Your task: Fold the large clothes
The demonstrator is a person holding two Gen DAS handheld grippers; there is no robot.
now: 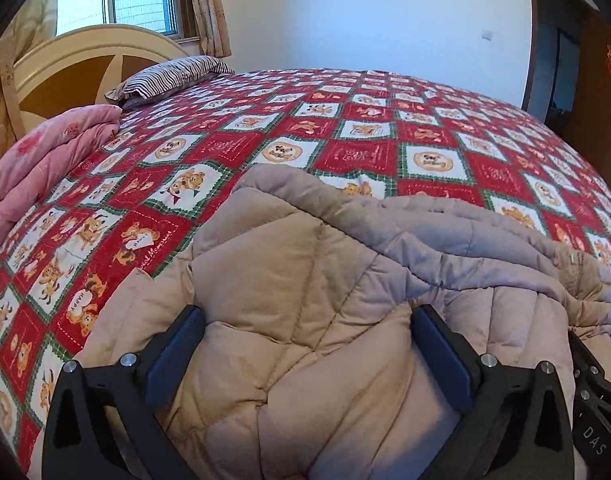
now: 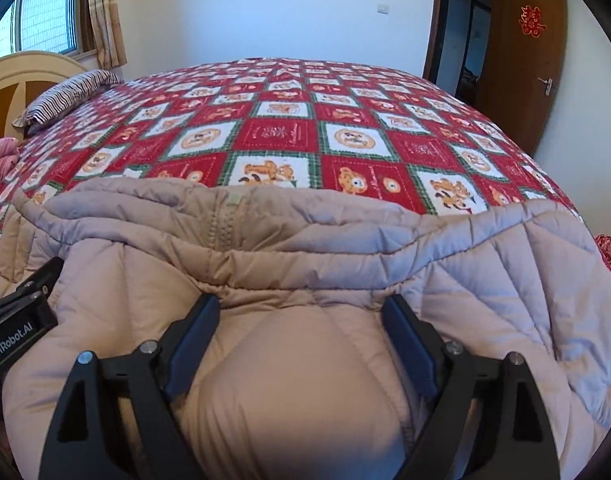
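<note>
Only the left view shows the folded pink blanket point(image 1: 45, 168) by the headboard point(image 1: 85, 60), while only the right view shows the coat's zipper point(image 2: 221, 228) and the brown door point(image 2: 525, 64). The puffy tan coat point(image 1: 305, 320) lies bunched at the near edge of the bed point(image 1: 365, 128), and the red quilt beyond it is wide and flat. The left gripper point(image 1: 305, 324) and right gripper point(image 2: 301, 312) are both spread wide, with puffy coat bulging between their fingers.
</note>
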